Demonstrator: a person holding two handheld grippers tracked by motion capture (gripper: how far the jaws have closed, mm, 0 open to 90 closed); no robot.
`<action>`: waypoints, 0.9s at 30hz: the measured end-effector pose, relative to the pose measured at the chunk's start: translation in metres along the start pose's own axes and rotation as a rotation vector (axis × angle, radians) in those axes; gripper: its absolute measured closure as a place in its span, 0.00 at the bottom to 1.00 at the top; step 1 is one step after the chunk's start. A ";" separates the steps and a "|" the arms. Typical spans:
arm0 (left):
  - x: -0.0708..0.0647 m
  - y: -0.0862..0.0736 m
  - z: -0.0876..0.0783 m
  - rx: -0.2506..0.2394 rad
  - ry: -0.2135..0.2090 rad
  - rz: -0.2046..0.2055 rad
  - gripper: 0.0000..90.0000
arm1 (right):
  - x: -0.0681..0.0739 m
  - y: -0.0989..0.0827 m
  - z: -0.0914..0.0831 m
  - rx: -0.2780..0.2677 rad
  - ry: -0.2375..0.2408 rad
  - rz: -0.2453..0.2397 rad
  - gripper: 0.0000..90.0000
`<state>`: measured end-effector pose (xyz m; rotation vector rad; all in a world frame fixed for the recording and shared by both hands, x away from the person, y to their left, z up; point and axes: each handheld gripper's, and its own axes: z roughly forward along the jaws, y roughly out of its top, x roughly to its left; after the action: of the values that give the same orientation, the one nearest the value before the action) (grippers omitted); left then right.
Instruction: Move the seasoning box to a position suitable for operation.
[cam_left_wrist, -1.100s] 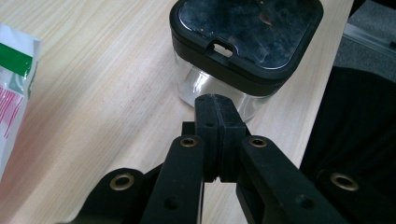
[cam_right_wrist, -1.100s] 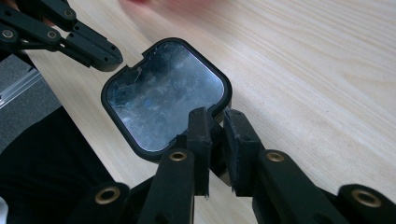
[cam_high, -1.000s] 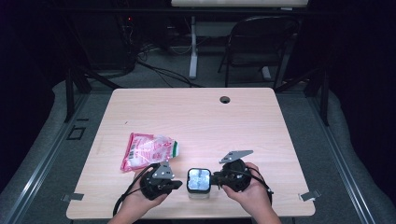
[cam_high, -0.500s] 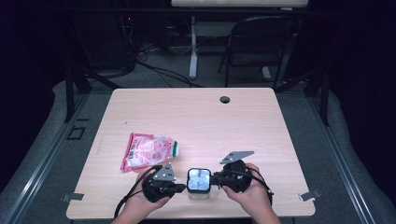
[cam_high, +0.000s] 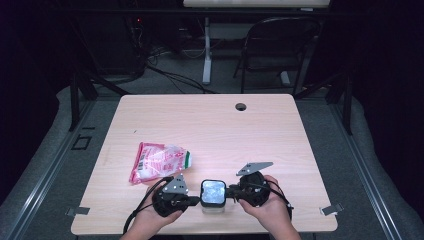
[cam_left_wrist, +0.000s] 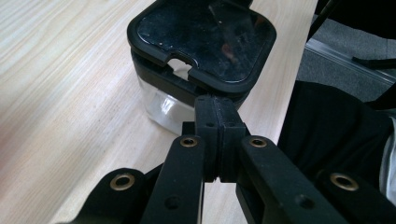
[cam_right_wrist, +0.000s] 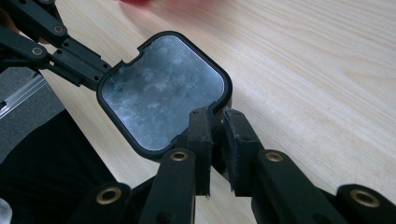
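A small clear container (cam_high: 212, 194) with a black square lid (cam_right_wrist: 161, 91) stands near the table's front edge. My left gripper (cam_high: 196, 200) is at its left side, my right gripper (cam_high: 231, 191) at its right. In the left gripper view the container (cam_left_wrist: 201, 37) is just ahead, and the left gripper (cam_left_wrist: 219, 109) is shut, pads together, tips against the lid's rim. The right gripper (cam_right_wrist: 214, 123) has its jaws almost together on a black tab at the lid's edge. Farther off, the left gripper (cam_right_wrist: 102, 72) touches the lid's opposite rim.
A pink and white plastic bag (cam_high: 159, 161) lies on the wooden table (cam_high: 210, 125), left of the container and behind my left hand. A cable hole (cam_high: 241, 106) sits near the far edge. A folding chair (cam_high: 280, 45) stands beyond the table.
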<state>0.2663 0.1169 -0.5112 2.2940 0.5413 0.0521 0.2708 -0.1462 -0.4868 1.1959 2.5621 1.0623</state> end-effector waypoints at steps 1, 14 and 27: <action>0.000 0.001 0.000 -0.001 0.001 0.007 1.00 | 0.000 0.000 0.000 0.004 -0.002 -0.004 0.91; -0.003 0.009 -0.004 -0.020 -0.004 0.015 0.98 | 0.012 0.000 -0.005 0.001 -0.007 -0.052 0.65; -0.008 0.024 -0.009 -0.043 0.005 0.027 0.94 | 0.039 -0.002 -0.004 0.055 -0.040 -0.141 0.48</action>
<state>0.2659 0.1054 -0.4870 2.2600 0.5075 0.0816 0.2412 -0.1211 -0.4786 1.0196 2.6157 0.9355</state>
